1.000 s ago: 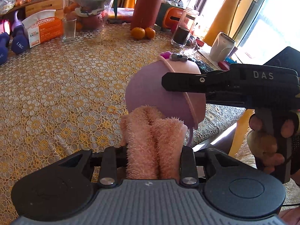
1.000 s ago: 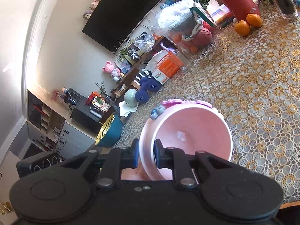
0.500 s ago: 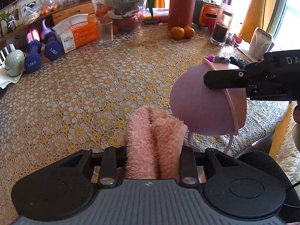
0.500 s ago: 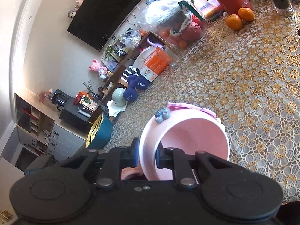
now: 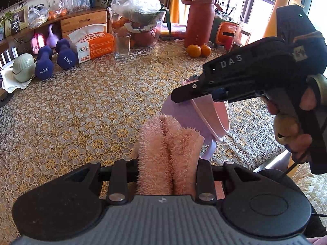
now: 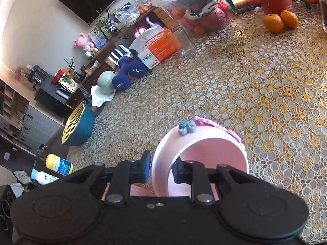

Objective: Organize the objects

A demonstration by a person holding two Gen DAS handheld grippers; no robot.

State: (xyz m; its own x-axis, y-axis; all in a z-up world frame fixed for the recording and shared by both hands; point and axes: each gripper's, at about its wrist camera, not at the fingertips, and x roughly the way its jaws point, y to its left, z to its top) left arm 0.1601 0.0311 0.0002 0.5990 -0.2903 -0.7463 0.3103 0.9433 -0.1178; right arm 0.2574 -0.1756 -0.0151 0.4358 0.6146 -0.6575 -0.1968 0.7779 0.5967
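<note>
My left gripper (image 5: 167, 175) is shut on a folded fluffy pink towel (image 5: 169, 153), held low over the tablecloth near the table's front right. My right gripper (image 6: 161, 171) straddles the rim of a small pink bucket (image 6: 206, 155), one finger outside and one inside; the fingers stand slightly apart from the rim. In the left wrist view the right gripper (image 5: 184, 97) is over the tilted bucket (image 5: 196, 118), whose mouth faces right, just beyond the towel. The bucket's handle (image 5: 210, 151) hangs below.
The lace tablecloth (image 5: 81, 110) holds two blue dumbbells (image 5: 55, 61), a tissue box (image 5: 92, 45), a glass (image 5: 122, 46), a fruit vase (image 5: 141, 26), a red bottle (image 5: 199, 18) and two oranges (image 5: 198, 50). A teal colander (image 6: 78, 124) and bottles (image 6: 58, 164) sit at the left edge.
The right gripper's fingers have opened a little off the bucket rim. The bucket has tilted and dropped lower, close to the towel. The left gripper keeps hold of the towel.
</note>
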